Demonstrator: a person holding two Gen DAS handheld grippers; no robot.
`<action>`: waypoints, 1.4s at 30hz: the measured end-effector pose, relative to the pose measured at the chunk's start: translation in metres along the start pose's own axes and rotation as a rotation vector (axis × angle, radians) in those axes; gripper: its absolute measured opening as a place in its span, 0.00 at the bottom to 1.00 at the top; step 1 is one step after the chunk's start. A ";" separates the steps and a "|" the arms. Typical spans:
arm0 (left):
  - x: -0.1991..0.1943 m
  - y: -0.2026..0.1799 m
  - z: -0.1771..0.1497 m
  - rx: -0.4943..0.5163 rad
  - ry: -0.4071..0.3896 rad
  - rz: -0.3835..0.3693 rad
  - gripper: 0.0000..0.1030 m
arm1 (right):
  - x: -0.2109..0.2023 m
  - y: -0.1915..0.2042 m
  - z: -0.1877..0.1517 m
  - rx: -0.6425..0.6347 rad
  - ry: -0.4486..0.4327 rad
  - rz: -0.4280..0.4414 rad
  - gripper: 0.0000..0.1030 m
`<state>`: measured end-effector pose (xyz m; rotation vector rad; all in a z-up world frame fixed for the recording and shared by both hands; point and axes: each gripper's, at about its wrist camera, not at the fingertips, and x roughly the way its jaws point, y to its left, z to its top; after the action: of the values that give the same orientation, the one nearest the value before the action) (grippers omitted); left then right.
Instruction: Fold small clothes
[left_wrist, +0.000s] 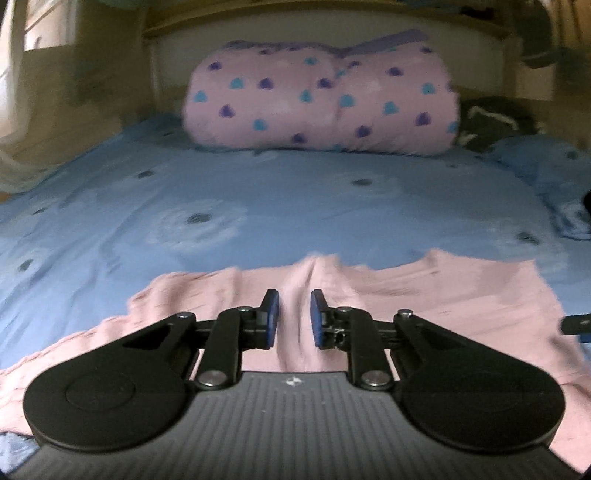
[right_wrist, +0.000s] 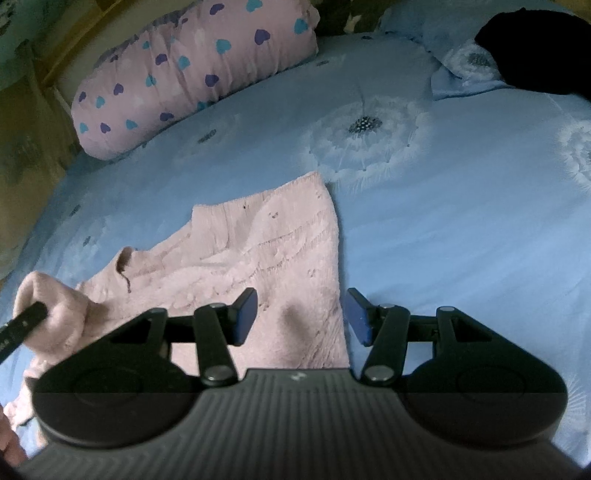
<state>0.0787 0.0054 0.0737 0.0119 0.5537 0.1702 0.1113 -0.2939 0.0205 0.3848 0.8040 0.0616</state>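
Note:
A small pink knitted sweater (left_wrist: 443, 302) lies spread on the blue bed sheet (left_wrist: 258, 192). My left gripper (left_wrist: 294, 317) is shut on a raised fold of it, which runs up between the blue pads. In the right wrist view this bunched part (right_wrist: 55, 310) is lifted at the left, wrapped around the left gripper's black finger (right_wrist: 22, 321). The rest of the sweater (right_wrist: 277, 240) lies flat. My right gripper (right_wrist: 301, 317) hangs open over the sweater's right edge, one pad above the knit and one above the sheet, gripping nothing.
A pink pillow with blue and purple hearts (left_wrist: 321, 99) lies at the head of the bed by the wooden headboard. A black item (right_wrist: 535, 48) sits on a blue pillow at far right. The sheet (right_wrist: 461, 221) stretches wide to the right of the sweater.

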 end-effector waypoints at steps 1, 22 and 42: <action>0.003 0.007 -0.002 -0.003 0.009 0.007 0.21 | 0.001 0.001 0.000 -0.007 0.003 -0.002 0.54; 0.077 0.052 -0.012 -0.011 0.166 -0.073 0.71 | 0.019 -0.001 0.005 0.004 -0.012 -0.050 0.54; 0.095 0.055 -0.021 -0.045 0.221 -0.170 0.71 | 0.070 -0.005 0.035 0.008 -0.087 -0.006 0.54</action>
<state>0.1384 0.0746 0.0098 -0.0986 0.7681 0.0177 0.1845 -0.2956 -0.0070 0.3898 0.7196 0.0355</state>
